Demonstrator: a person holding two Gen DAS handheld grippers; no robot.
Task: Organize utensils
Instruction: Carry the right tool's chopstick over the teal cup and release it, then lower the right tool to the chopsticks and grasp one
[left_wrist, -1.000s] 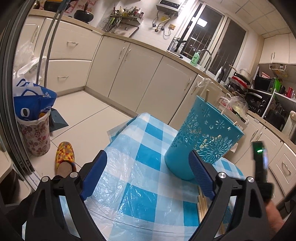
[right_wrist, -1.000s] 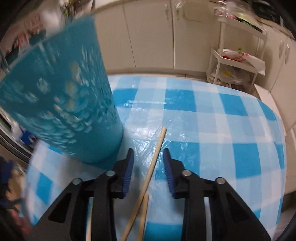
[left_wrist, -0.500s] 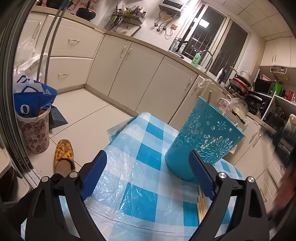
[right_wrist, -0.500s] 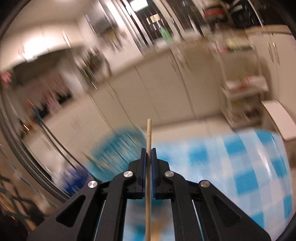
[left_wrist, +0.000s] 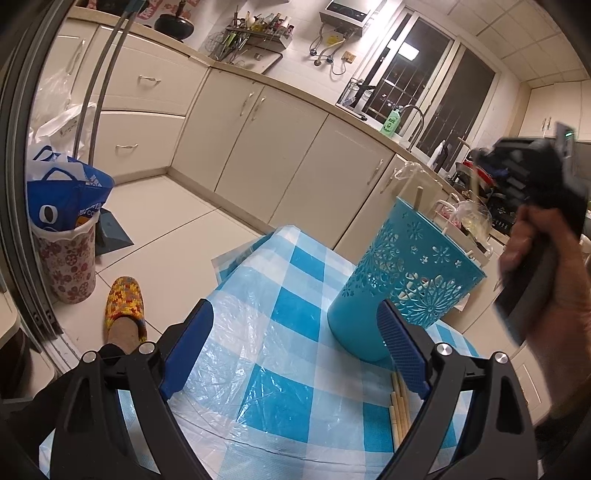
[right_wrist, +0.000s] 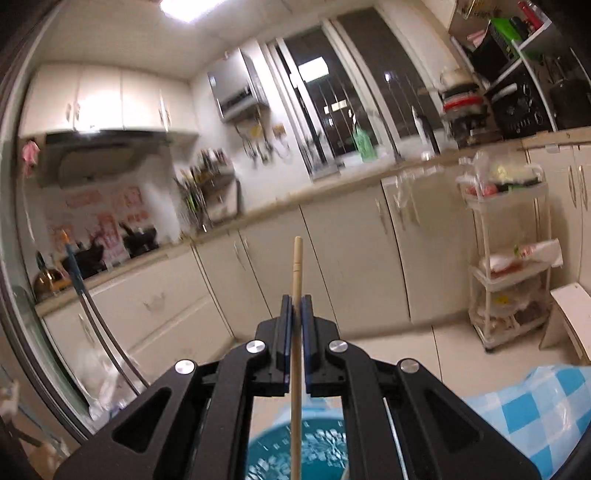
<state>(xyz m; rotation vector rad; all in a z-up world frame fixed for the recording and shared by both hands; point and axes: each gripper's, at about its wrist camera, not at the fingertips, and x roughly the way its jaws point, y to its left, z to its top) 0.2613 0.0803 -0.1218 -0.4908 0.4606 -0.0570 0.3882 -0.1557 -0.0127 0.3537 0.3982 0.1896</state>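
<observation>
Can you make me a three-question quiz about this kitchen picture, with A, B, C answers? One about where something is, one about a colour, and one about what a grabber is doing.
1. Where does the tall holder stand?
A. on the checked tablecloth
B. on the floor
C. in the sink

2. What colour is the holder?
A. red
B. blue-green
C. yellow

3. What is the right gripper doing?
A. open and empty
B. pinching a spoon
C. shut on a chopstick

Answers:
1 A, its base sits on the blue and white cloth in the left wrist view.
2 B, its cut-out flower wall is blue-green.
3 C, the blue pads squeeze the wooden stick, which pokes out above the holder. The left gripper is open and holds nothing.
</observation>
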